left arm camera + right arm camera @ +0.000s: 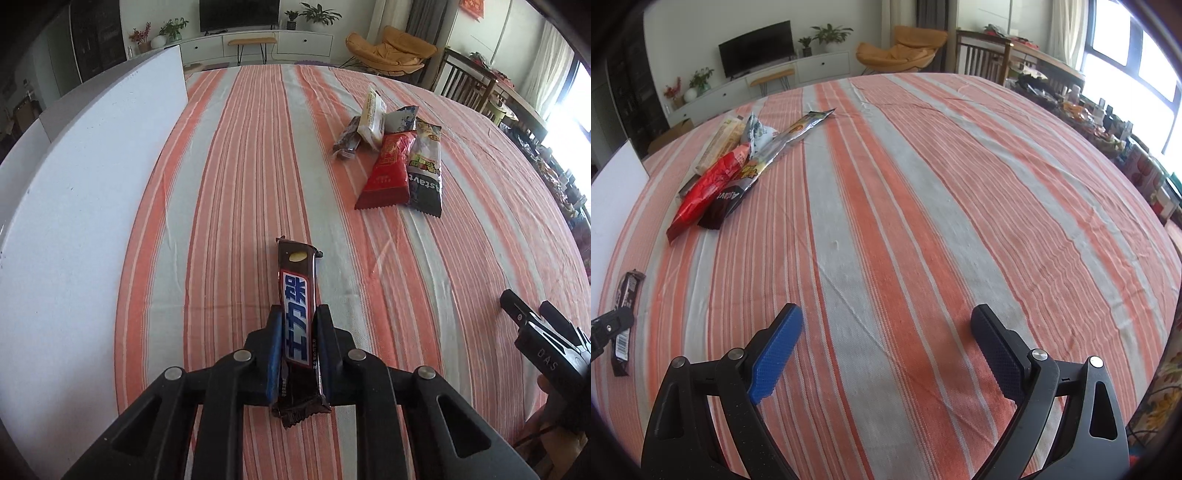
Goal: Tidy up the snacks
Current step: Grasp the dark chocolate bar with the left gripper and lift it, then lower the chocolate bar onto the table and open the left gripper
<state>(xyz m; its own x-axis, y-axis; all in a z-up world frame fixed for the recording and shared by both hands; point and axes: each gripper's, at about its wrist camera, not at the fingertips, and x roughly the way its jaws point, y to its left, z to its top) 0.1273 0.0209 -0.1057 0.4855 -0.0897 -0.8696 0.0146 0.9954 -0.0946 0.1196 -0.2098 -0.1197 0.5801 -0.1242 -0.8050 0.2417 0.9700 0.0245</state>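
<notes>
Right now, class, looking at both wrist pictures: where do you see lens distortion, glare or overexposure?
Left wrist view: the fisheye bows the orange-and-grey striped tablecloth and the white foam board; the window at the right edge is blown out. Right wrist view: the stripes curve likewise, the bright window washes out, and the corners go dark.

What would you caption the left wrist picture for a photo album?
Left gripper clamps a brown chocolate bar above the striped tablecloth, with a snack pile beyond.
</notes>
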